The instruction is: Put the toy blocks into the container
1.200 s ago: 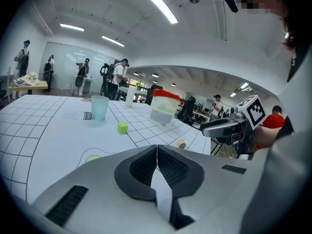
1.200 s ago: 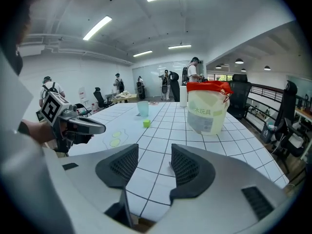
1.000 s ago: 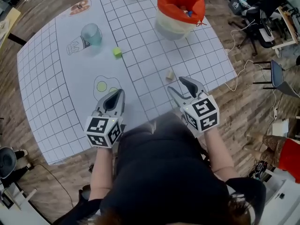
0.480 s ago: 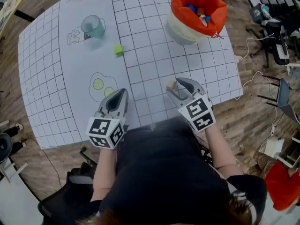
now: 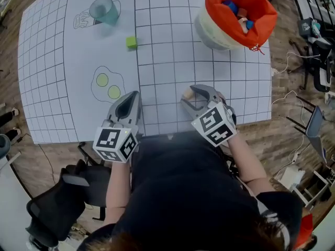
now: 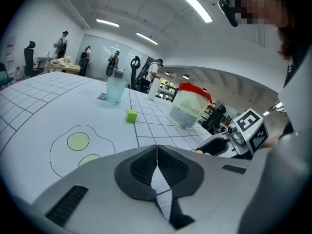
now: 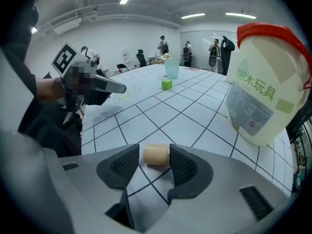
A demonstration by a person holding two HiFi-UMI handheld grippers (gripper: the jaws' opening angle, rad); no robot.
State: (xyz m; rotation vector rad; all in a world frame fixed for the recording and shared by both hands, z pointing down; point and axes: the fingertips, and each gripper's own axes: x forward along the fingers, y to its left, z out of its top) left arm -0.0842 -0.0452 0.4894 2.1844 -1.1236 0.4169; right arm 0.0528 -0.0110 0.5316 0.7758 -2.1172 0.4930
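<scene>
sitting far across the desk [image 5: 52, 61], the bucket [image 5: 208, 29] waits for blocks. left tongs [image 6: 157, 147] are pressed together and empty, just resting. right tongs [image 5: 191, 93] stand apart around the tan block [image 7: 156, 155] on the desk, ready to squeeze it.

**Colours as I see them on the feeds**

Surface [image 5: 172, 61]: white with a black grid, plus a black-outline egg drawing [image 5: 107, 85] with two yellow-green yolks. Green block [image 5: 131, 42] is lime; tan block [image 7: 156, 155] is pale beige. Container [image 5: 214, 7]: milky translucent tub, orange-red top, blue pieces inside. Cup [image 5: 104, 10]: pale teal, see-through. Left gripper [image 6: 156, 150] and right gripper [image 7: 155, 167]: grey shells, black ribbed pads, black-and-white marker cubes. Floor [image 5: 47, 156]: brown wood planks.
</scene>
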